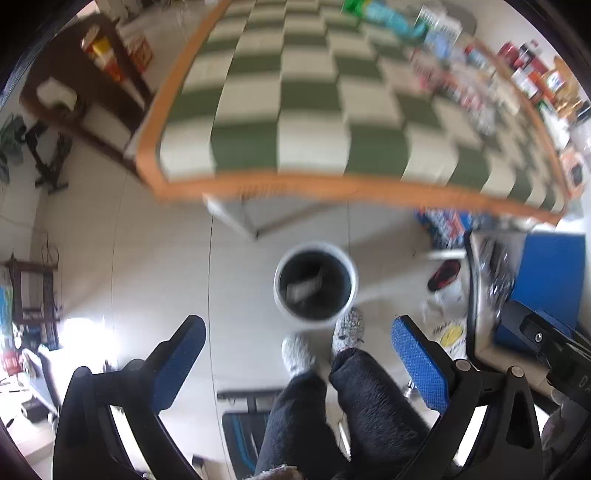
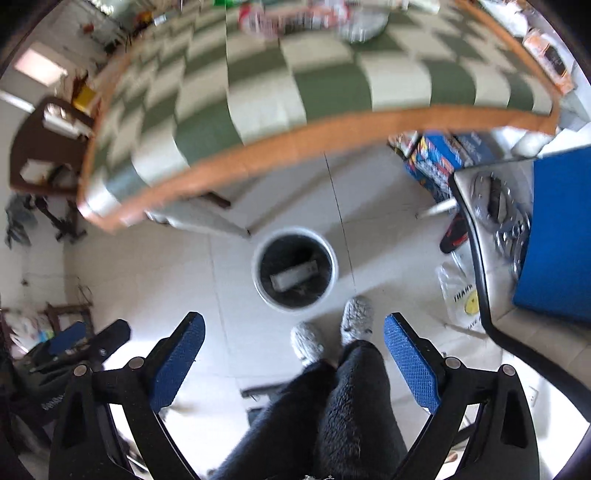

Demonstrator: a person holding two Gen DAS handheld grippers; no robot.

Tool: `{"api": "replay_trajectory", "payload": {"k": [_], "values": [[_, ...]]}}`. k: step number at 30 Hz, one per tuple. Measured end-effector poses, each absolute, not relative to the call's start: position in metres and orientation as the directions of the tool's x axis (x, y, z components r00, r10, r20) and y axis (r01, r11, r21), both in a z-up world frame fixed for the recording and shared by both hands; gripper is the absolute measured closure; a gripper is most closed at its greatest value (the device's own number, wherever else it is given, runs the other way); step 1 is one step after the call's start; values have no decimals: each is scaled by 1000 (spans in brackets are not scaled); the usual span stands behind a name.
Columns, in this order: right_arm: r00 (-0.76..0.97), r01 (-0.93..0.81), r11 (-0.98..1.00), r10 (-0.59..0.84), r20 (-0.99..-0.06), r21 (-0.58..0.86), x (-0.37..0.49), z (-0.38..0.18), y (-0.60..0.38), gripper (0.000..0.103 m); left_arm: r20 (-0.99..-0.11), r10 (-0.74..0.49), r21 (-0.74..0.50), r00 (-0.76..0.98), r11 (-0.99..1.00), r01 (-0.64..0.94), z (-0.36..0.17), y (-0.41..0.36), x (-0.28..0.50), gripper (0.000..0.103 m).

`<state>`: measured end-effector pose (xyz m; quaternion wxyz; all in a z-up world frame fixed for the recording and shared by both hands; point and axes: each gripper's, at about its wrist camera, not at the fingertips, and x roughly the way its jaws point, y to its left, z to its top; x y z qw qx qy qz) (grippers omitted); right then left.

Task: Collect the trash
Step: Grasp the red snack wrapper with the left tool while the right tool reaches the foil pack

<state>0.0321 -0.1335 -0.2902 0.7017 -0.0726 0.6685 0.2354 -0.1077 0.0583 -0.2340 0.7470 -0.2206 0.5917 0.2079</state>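
Observation:
A white round trash bin (image 1: 316, 286) with a black liner stands on the floor below both grippers, just beyond the table's front edge. A pale piece of trash (image 1: 303, 288) lies inside it; it also shows in the right wrist view (image 2: 293, 277) inside the bin (image 2: 294, 269). My left gripper (image 1: 297, 338) is open and empty, held above the floor near the bin. My right gripper (image 2: 293, 334) is open and empty too. More packets and wrappers (image 1: 454, 74) lie along the table's far right side and at its far end (image 2: 295, 18).
A table with a green and white checked cloth (image 1: 314, 110) and orange rim fills the upper view. The person's legs and grey slippers (image 1: 325, 343) stand next to the bin. A white plastic bag (image 2: 461, 295), a blue box (image 2: 443, 158) and a blue-seated chair (image 2: 554, 236) are at the right.

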Motion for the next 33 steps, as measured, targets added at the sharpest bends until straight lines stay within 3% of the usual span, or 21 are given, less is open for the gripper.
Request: {"api": "replay_trajectory", "payload": {"k": [9, 17, 21, 23, 24, 27, 28, 31, 33], "values": [[138, -318, 920, 284, -949, 229, 159, -219, -137, 5, -952, 68, -114, 299, 827, -550, -189, 105, 20, 1], [85, -217, 944, 274, -958, 250, 289, -258, -136, 5, -958, -35, -191, 284, 817, -544, -219, 135, 148, 6], [34, -192, 946, 270, -962, 259, 338, -290, -127, 5, -970, -93, -202, 225, 824, -530, -258, 139, 208, 20], [14, -189, 947, 266, -964, 258, 355, -303, -123, 5, -974, -118, -205, 195, 825, -526, -274, 140, 224, 34], [-4, -187, 948, 260, -966, 257, 366, -312, -120, 5, -974, -140, -213, 176, 822, -527, -284, 140, 233, 51], [-34, -198, 947, 251, -967, 253, 384, -328, -112, 4, -952, -204, -297, 229, 794, -530, -281, 141, 240, 86], [-42, -201, 946, 252, -967, 255, 389, -331, -110, 5, -956, -178, -279, 234, 800, -531, -275, 138, 242, 93], [-56, -207, 943, 253, -966, 259, 398, -340, -101, 5, -964, -120, -234, 238, 808, -540, -263, 137, 239, 103], [-68, -206, 943, 252, -965, 261, 400, -345, -93, 5, -968, -79, -203, 237, 802, -562, -257, 143, 230, 103]]}}
